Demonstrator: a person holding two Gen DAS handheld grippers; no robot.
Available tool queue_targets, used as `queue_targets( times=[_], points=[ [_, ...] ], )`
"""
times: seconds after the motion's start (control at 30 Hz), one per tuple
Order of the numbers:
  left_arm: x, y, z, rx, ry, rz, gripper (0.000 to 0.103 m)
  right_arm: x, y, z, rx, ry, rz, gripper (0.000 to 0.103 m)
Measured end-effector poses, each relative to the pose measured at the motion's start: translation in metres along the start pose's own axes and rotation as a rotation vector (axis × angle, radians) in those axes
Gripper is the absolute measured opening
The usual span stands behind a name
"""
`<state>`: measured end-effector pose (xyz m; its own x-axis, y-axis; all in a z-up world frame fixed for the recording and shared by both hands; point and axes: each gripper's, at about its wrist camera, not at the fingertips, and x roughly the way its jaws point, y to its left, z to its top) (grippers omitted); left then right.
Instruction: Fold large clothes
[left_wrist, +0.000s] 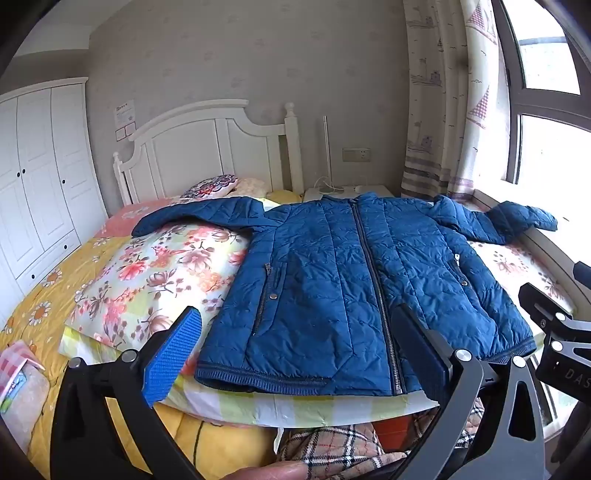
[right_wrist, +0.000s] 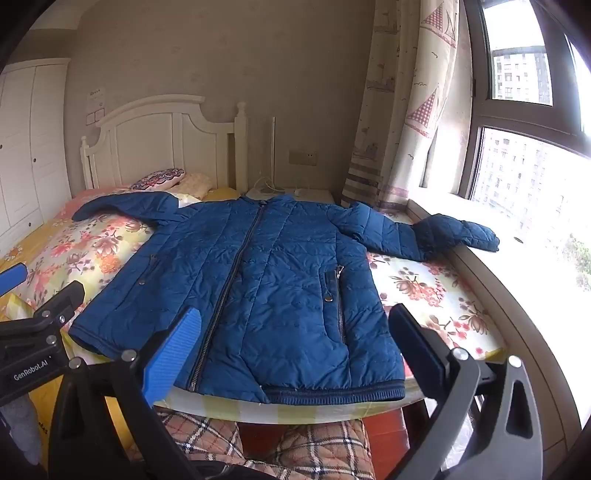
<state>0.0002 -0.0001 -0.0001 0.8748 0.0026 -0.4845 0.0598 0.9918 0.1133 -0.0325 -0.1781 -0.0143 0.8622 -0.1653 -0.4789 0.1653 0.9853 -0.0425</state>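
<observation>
A blue quilted jacket (left_wrist: 347, 280) lies flat, front up and zipped, on a floral-covered surface on the bed; it also shows in the right wrist view (right_wrist: 251, 291). Both sleeves are spread out, the right one (right_wrist: 436, 232) reaching the window sill. My left gripper (left_wrist: 295, 339) is open and empty, just short of the jacket's hem. My right gripper (right_wrist: 295, 339) is open and empty, also near the hem. Each gripper's frame shows at the edge of the other's view.
A floral pillow (left_wrist: 155, 273) lies left of the jacket. The white headboard (left_wrist: 207, 147) and a nightstand (left_wrist: 347, 192) stand behind. The window sill (right_wrist: 524, 266) runs along the right. A plaid cloth (right_wrist: 295, 446) hangs below the bed's front edge. A white wardrobe (left_wrist: 40, 177) stands at left.
</observation>
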Motion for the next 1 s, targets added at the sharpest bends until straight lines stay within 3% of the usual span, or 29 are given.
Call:
queue_targets(
  times=[1.0],
  points=[
    [0.002,0.009,-0.005,-0.019,0.012,-0.004,0.099,-0.001,0.008,-0.001,-0.013,-0.003,0.019,0.101]
  ],
)
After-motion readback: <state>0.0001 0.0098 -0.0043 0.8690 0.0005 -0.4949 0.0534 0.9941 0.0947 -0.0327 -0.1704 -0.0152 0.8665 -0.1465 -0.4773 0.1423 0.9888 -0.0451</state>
